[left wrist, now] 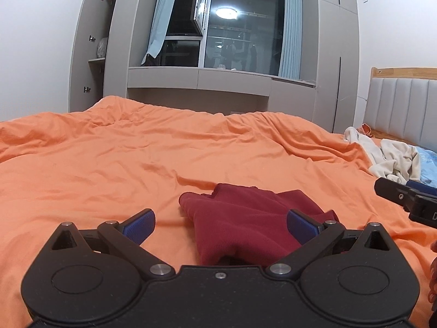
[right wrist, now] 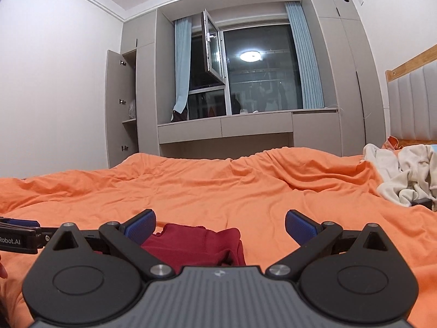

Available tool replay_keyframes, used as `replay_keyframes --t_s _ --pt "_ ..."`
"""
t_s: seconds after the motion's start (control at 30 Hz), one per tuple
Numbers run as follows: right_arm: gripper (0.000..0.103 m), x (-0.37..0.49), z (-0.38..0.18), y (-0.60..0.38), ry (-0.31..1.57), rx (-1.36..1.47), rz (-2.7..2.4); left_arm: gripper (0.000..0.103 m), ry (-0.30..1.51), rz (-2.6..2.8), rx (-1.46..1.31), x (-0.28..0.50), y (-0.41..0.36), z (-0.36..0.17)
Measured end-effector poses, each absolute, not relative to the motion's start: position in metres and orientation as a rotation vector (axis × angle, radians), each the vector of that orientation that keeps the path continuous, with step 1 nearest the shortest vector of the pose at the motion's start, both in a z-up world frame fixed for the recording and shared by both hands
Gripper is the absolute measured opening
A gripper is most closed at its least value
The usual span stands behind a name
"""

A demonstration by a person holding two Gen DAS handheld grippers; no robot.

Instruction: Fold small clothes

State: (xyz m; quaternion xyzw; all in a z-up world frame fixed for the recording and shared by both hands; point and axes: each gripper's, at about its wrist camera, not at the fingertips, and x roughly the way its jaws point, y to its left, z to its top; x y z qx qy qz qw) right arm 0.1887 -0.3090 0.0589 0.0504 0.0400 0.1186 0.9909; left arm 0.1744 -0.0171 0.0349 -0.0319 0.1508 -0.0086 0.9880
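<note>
Tongs (right wrist: 220, 225) beside "Robot.AI"-marked left tongs (right wrist: 19, 227)

Both grippers (left wrist: 220, 225) (right wrist: 220, 225) are black with silver screws and blue ribbed pads (left wrist: 139, 225); the right has a grey ribbed body.

Ahead of my spread left fingers (left wrist: 301, 225) only the red cloth (left wrist: 240, 218) lies low on the orange bedspread (left wrist: 109, 164), with open cover beyond it. To my right, the pale clothes heap (left wrist: 393, 161) and headboard (left wrist: 404, 104) block the way.
</note>
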Motion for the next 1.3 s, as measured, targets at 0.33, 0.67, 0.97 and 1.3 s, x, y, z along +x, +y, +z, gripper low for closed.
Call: replay_keyframes --t_s 0.33,0.67,0.97,1.3 --pt "0.103 0.135 0.043 -0.321 0.105 0.099 0.202 0.102 0.283 -0.001 -0.044 0.12 -0.013 0.022" --pt "0.103 0.099 0.026 -0.319 0.155 0.084 0.188 0.102 0.301 -0.002 -0.029 0.081 -0.014 0.005" --pt "0.103 0.091 0.02 -0.316 0.181 0.067 0.183 0.102 0.35 0.002 -0.036 0.07 -0.012 -0.008" --pt "0.103 0.091 0.02 -0.315 0.187 0.063 0.183 0.102 0.355 0.006 -0.037 0.07 -0.012 -0.009"
